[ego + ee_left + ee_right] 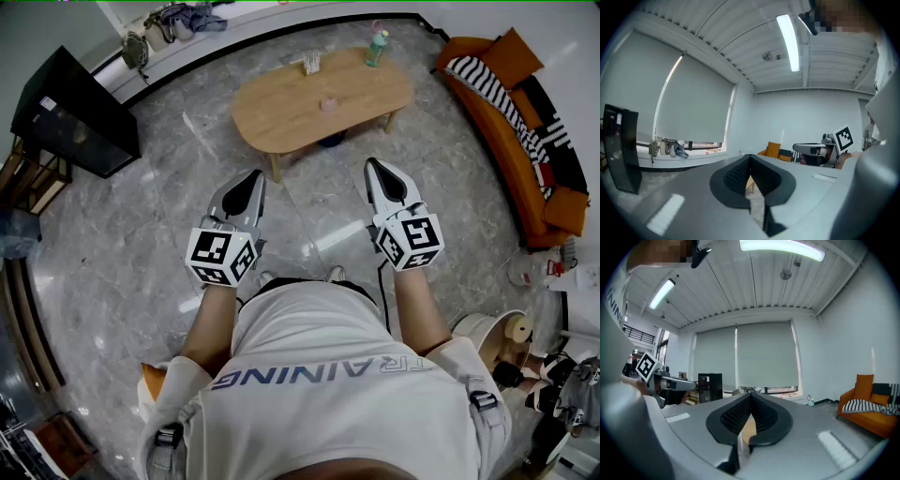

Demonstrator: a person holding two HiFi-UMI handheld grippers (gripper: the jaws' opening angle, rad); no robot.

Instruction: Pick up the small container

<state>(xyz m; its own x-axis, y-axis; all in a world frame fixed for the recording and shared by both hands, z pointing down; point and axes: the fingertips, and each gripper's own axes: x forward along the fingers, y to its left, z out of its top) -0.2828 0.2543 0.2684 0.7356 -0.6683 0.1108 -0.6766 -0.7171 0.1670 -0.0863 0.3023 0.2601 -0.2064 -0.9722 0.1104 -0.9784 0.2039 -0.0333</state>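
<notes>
**Small container (328,104) waiting on surface (272,117)**

The small container, pink, is seen near the middle of the oval wooden surface. A green bottle (376,47) is stood at the surface's far right end. The left hand-held gripper (254,177) and right hand-held gripper (371,165) are held short of the surface's near edge, over the floor (169,234). Each has its jaws pressed together, with nothing caught between them.
</notes>
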